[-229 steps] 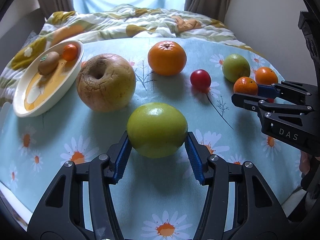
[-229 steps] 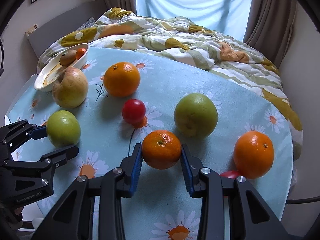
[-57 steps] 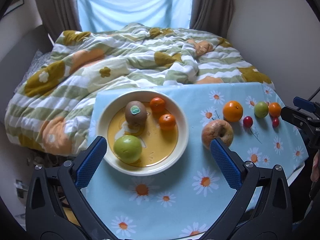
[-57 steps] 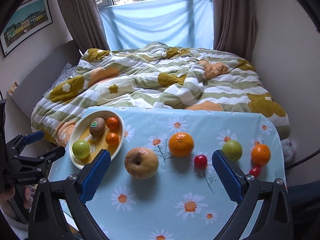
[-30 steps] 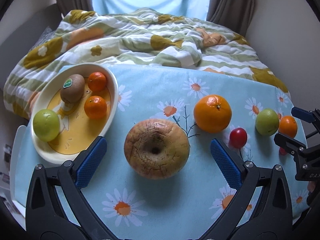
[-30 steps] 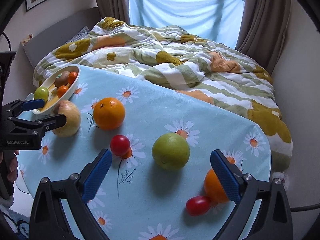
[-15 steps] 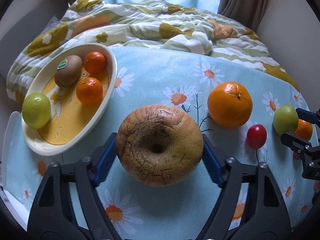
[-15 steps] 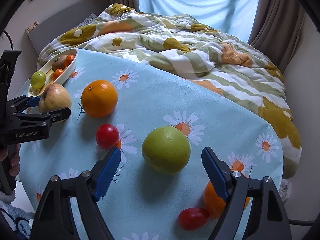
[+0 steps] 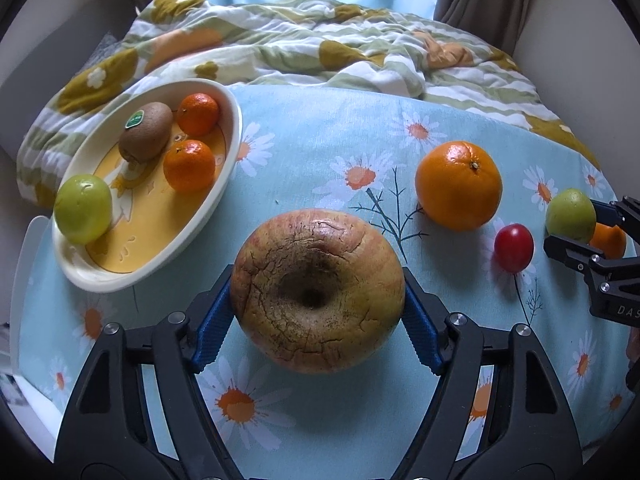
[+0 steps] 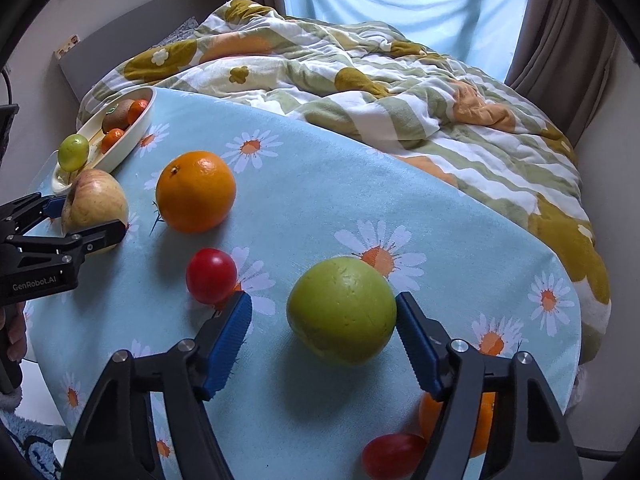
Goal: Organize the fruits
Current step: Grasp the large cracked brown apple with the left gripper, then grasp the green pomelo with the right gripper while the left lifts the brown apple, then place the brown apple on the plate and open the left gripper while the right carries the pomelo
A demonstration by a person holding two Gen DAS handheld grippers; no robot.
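One large wrinkled apple (image 9: pixel 318 294), two round green fruits (image 9: pixel 83 207) (image 10: pixel 342 310), one brown kiwi (image 9: pixel 146 131), four orange citrus fruits (image 9: pixel 459 185) (image 9: pixel 189 165) (image 9: pixel 198 114) (image 9: pixel 610 240), two small red tomatoes (image 10: pixel 211 276) (image 10: pixel 392 454), one oval cream dish (image 9: pixel 224 176).

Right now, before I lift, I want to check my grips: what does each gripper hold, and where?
The left gripper clamps the big apple by its sides. The right gripper straddles the green fruit, jaws closing, one pad clear.

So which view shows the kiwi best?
The left wrist view: the kiwi lies open to view in the bowl, green sticker visible. In the right wrist view the kiwi is small, far off and partly behind the bowl's rim.
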